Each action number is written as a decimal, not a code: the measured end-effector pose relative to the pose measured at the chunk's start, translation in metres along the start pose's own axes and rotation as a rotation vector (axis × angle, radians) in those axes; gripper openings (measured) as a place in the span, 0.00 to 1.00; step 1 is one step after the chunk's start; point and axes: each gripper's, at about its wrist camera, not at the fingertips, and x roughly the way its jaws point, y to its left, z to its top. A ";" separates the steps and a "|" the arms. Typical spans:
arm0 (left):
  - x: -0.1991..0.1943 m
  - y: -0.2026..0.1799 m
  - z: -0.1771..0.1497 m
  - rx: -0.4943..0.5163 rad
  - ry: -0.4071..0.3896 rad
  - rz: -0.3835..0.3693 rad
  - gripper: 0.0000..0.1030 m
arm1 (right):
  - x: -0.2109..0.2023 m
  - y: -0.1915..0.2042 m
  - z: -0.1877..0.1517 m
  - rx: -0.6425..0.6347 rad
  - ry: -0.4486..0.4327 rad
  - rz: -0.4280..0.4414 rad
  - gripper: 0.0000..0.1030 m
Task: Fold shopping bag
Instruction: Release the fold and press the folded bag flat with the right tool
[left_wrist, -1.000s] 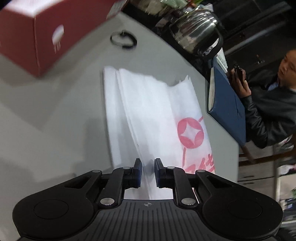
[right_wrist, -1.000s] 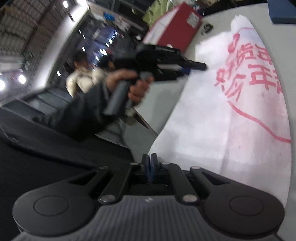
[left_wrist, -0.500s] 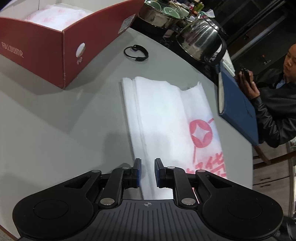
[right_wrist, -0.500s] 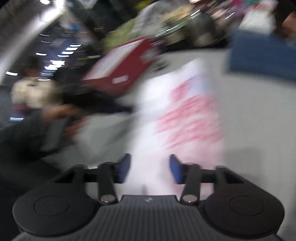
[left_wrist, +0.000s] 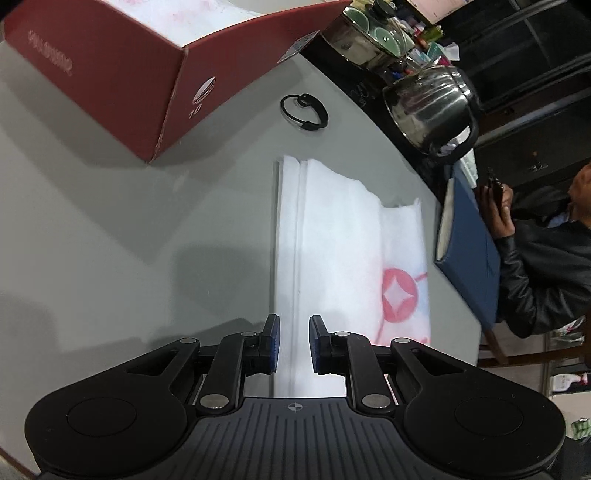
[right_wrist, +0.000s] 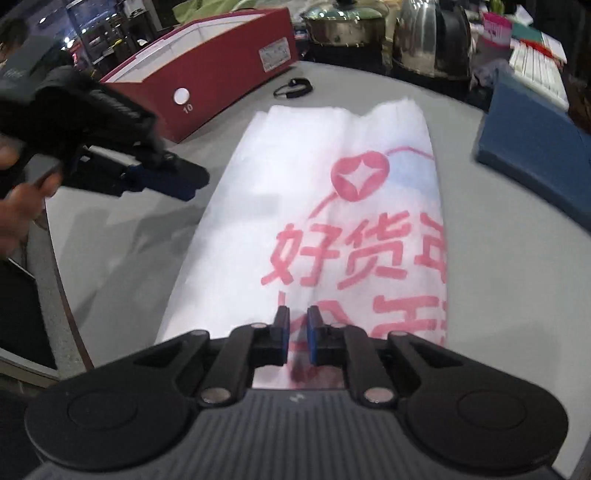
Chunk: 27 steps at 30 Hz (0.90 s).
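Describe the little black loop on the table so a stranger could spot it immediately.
Start at the red box on the grey table. Just past its labelled end, beyond the white shopping bag, lies a black band. It alone is thin, dark and ring-shaped.

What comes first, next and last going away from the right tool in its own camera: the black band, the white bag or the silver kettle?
From the right tool:
1. White bag, right under its tips, flat on the table.
2. Black band, past the bag's far end, beside the red box.
3. Silver kettle, off the table's far edge, to the right.
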 end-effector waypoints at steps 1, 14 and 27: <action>0.004 0.000 0.002 -0.004 0.010 -0.012 0.15 | -0.004 -0.001 -0.001 0.008 -0.010 -0.015 0.09; 0.038 -0.028 0.016 0.105 0.071 0.037 0.15 | -0.015 -0.016 -0.023 0.078 0.036 -0.091 0.13; -0.010 -0.061 -0.003 0.305 -0.070 0.176 0.02 | -0.019 -0.009 -0.024 0.078 0.023 -0.104 0.20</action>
